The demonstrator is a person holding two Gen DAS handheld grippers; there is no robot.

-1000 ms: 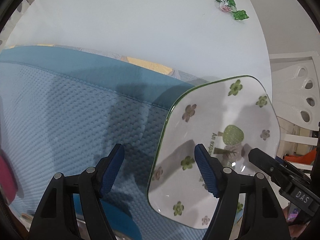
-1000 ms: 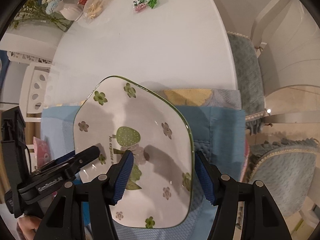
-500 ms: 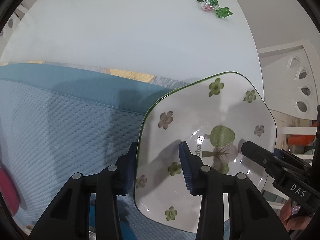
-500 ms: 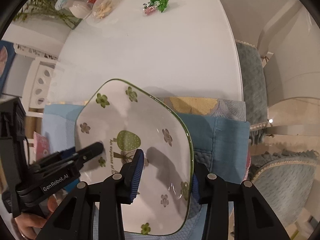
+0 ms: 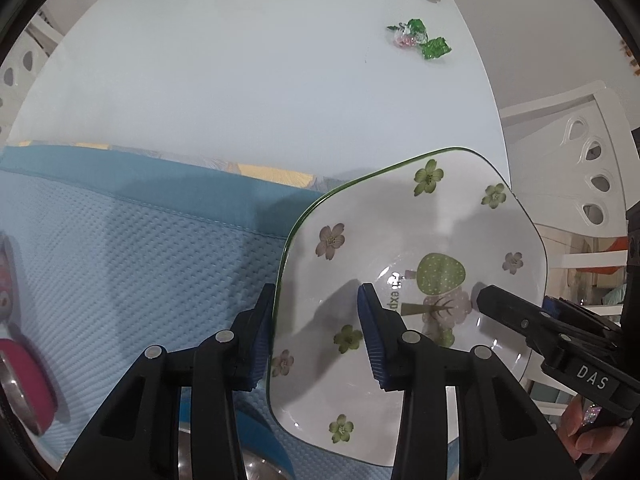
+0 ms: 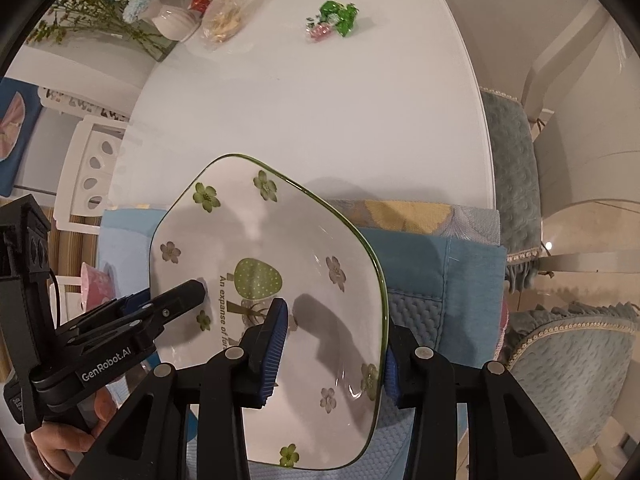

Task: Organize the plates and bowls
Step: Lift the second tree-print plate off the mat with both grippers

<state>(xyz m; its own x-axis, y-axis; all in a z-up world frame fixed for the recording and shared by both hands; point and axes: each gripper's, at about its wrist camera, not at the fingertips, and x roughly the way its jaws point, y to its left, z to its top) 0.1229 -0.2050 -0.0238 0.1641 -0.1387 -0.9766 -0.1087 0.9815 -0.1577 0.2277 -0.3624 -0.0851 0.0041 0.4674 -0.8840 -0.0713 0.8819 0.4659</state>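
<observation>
A white plate with a green rim, flower prints and a tree print hangs tilted just above the blue mat. My left gripper is shut on its left rim, one finger under the edge and one on the inner face. My right gripper is shut on the opposite rim in the same way. The plate fills the middle of the right wrist view, where the left gripper enters from the lower left. A finger of the right gripper shows at the plate's right side in the left wrist view.
A blue textured mat covers the near part of the white table. A pink bowl lies at the mat's left edge, a metal bowl below. Candy wrappers, a vase and a snack bag lie far back. Cushioned chairs stand right.
Both grippers closed from open onto opposite rims of the plate. Since then the left side has risen a little with the plate, and more of the far table shows.
</observation>
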